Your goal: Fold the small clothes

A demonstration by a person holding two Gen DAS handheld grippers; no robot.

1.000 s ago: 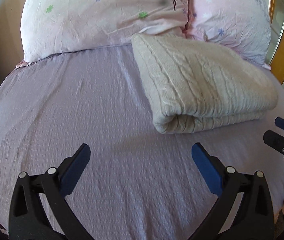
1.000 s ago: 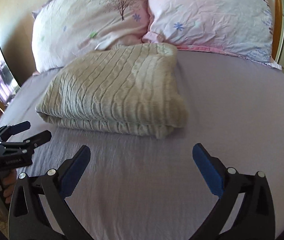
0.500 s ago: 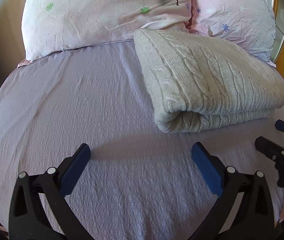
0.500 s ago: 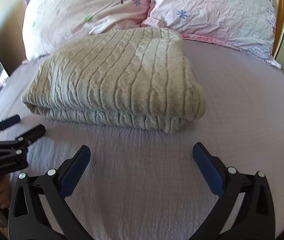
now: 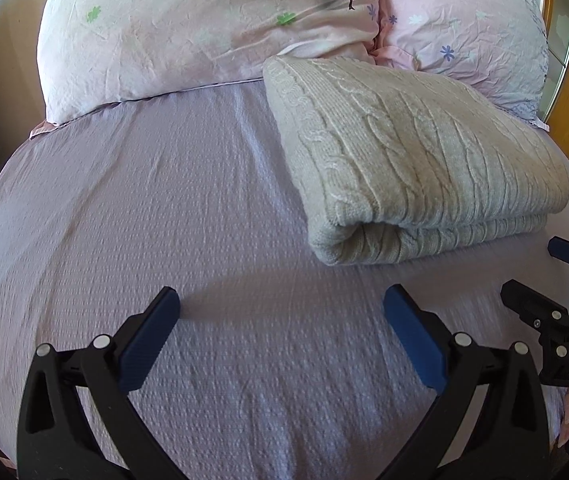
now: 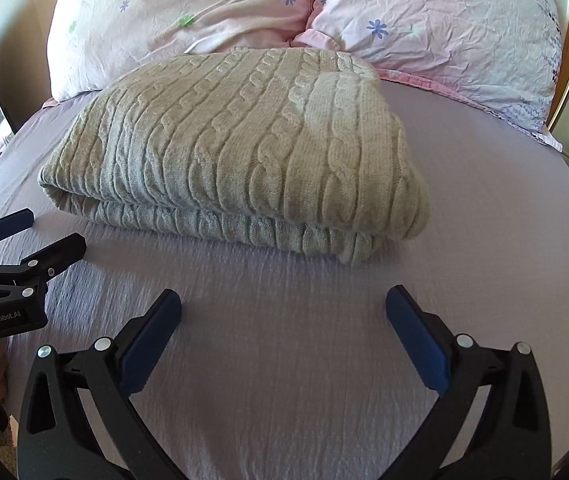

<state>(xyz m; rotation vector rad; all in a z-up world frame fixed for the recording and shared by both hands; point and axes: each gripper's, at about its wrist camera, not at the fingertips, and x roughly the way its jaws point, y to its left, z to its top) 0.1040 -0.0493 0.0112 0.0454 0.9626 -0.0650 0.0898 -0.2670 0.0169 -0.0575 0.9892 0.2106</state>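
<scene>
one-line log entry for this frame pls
left gripper: open, empty | right gripper: open, empty | cable-knit sweater: folded on bed sheet, untouched

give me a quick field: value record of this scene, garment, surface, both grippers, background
garment: cable-knit sweater, beige, folded in layers, lying flat
surface: lilac bedsheet, textured
left gripper: jaws wide open, empty, above the sheet short of the sweater
right gripper: jaws wide open, empty, above the sheet short of the sweater
background: two pink floral pillows behind the sweater
contact: neither gripper touches the sweater
</scene>
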